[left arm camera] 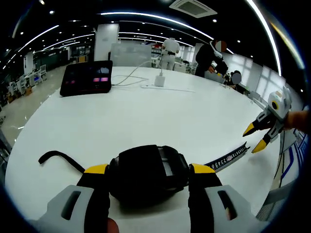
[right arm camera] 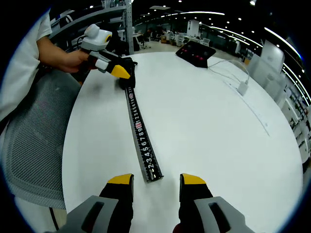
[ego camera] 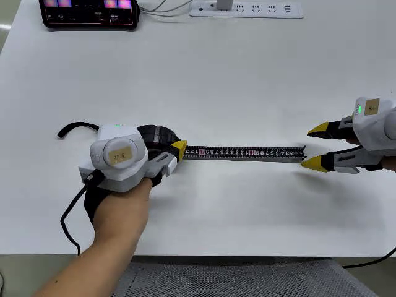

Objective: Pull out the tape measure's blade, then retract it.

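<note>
Head view: I see black numbered blade lying between tongs.
Left tongs: gripping black rounded tape case.
Right tongs: wide, blade tip just ahead.

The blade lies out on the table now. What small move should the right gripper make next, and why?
Probably ease the right gripper forward and shut it on the blade tip, to guide it back. The blade is already out, the left gripper clamps the case, and the right jaws stand open at the tip, not gripping it.
</note>
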{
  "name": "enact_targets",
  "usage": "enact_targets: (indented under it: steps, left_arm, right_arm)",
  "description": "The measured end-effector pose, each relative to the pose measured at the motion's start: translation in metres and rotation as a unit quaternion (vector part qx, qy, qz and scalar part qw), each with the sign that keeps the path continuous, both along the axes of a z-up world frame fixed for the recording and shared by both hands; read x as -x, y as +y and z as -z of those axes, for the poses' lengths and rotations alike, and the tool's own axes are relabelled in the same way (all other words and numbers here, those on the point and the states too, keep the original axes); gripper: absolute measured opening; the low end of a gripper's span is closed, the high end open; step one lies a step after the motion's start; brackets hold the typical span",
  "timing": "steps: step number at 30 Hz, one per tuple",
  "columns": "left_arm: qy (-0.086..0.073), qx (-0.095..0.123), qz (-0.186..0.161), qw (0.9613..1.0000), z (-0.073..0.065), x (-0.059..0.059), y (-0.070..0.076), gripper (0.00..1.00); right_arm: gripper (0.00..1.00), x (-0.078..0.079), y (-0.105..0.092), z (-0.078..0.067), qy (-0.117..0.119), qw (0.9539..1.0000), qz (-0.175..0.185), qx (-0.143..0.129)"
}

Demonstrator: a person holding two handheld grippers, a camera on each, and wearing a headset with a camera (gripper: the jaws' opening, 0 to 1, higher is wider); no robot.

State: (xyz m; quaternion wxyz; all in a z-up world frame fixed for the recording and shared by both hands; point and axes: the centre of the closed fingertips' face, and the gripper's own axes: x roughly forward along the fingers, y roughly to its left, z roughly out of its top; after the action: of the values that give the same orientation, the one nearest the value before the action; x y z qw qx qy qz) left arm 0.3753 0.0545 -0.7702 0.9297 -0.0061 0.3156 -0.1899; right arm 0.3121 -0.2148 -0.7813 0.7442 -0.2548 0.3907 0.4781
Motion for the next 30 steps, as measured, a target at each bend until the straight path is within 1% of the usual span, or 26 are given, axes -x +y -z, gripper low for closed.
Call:
enact_targets:
  steps: [11,17,19,21,30]
  left_arm:
    - [0.003,0.002,0.002,1.0,0.001,-0.001,0.001,0.61]
    - [0.004,0.002,0.002,1.0,0.003,-0.002,0.001,0.61]
    - [0.005,0.003,0.002,1.0,0.003,-0.002,0.001,0.61]
    - [0.005,0.003,0.002,1.0,0.003,-0.002,0.001,0.61]
    - [0.005,0.004,0.003,1.0,0.004,-0.002,0.001,0.61]
  right_arm:
    - [0.27,0.002,0.005,0.008,0.021,0.9993,-0.03,0.009]
    - [0.23,0.0,0.006,0.011,0.028,0.9984,-0.046,0.018]
    - [0.22,0.0,0.005,0.014,0.029,0.998,-0.051,0.026]
    - [0.2,0.001,0.005,0.015,0.034,0.9977,-0.052,0.026]
    - [0.14,0.003,0.006,0.019,0.04,0.9964,-0.067,0.033]
